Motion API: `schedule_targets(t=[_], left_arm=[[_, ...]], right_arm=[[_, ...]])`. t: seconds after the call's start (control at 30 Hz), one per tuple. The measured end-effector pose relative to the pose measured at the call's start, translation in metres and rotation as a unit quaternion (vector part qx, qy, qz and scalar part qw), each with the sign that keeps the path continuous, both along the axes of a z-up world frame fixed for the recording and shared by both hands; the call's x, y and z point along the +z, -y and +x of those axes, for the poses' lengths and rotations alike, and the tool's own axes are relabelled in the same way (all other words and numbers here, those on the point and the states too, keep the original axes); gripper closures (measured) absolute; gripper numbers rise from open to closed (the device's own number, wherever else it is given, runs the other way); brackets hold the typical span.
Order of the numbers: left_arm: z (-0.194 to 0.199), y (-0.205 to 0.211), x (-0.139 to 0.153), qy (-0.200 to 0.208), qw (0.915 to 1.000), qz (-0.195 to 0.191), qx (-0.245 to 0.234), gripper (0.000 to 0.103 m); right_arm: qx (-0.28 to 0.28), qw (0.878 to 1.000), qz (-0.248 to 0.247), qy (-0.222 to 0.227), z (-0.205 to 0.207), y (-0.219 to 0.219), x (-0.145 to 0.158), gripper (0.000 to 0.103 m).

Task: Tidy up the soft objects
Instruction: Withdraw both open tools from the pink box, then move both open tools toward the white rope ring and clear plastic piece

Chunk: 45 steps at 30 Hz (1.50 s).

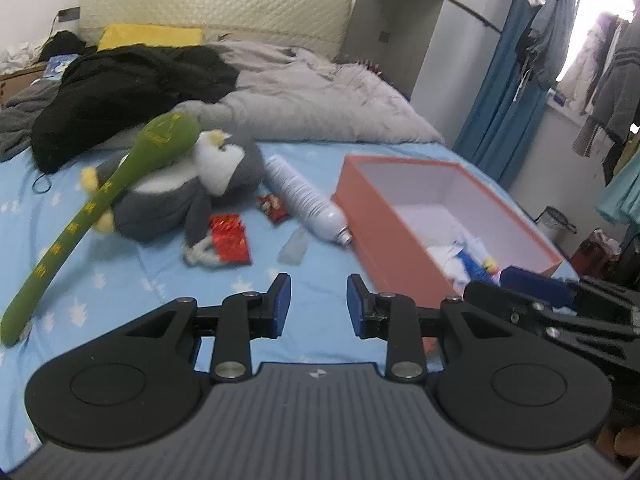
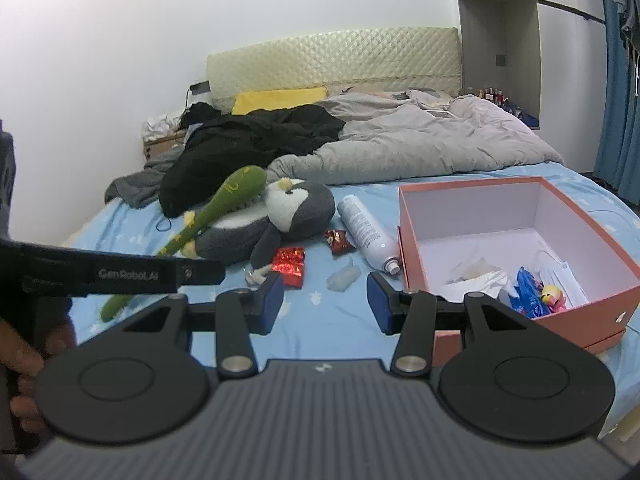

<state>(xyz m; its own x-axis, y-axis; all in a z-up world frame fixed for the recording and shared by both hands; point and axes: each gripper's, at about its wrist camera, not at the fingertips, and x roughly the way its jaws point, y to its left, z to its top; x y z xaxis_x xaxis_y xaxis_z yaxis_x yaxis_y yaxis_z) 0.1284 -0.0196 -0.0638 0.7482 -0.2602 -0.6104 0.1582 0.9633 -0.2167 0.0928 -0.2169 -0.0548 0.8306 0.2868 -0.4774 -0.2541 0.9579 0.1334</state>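
Observation:
A grey and white penguin plush (image 1: 192, 188) (image 2: 276, 220) lies on the blue bed sheet, with a long green plush club (image 1: 100, 200) (image 2: 216, 208) lying across it. A pink box (image 1: 404, 216) (image 2: 608, 312) stands open to the right, holding a small blue and yellow toy (image 1: 480, 264) (image 2: 536, 296) and white items. My left gripper (image 1: 319, 304) is open and empty above the sheet, near the box's left wall. My right gripper (image 2: 326, 300) is open and empty, just left of the box's near corner.
A white spray can (image 1: 304, 200) (image 2: 366, 232), red foil packets (image 1: 230, 238) (image 2: 290, 266) and a clear plastic piece (image 1: 294, 246) (image 2: 343, 276) lie between plush and box. A grey duvet (image 2: 420, 140) and black clothes (image 2: 256, 144) fill the bed's far half.

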Motion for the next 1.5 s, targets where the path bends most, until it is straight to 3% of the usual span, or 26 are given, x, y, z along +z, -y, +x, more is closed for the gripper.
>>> schedule_targets(t=[0.53, 0.77, 1.17, 1.5], left_arm=[[0.014, -0.040, -0.044, -0.039, 0.9987, -0.003, 0.032, 0.061], [0.042, -0.052, -0.059, -0.045, 0.9983, 0.008, 0.037, 0.058], [0.099, -0.075, -0.118, -0.068, 0.9959, 0.015, 0.057, 0.054], [0.142, -0.087, -0.139, -0.056, 0.9958, -0.004, 0.072, 0.054]], right_arm=[[0.010, 0.999, -0.006, -0.041, 0.032, -0.037, -0.037, 0.054], [0.010, 0.999, -0.005, -0.047, 0.055, -0.046, -0.051, 0.054], [0.014, 0.998, -0.023, -0.061, 0.109, -0.061, -0.094, 0.054], [0.019, 0.997, -0.047, -0.063, 0.164, -0.081, -0.124, 0.054]])
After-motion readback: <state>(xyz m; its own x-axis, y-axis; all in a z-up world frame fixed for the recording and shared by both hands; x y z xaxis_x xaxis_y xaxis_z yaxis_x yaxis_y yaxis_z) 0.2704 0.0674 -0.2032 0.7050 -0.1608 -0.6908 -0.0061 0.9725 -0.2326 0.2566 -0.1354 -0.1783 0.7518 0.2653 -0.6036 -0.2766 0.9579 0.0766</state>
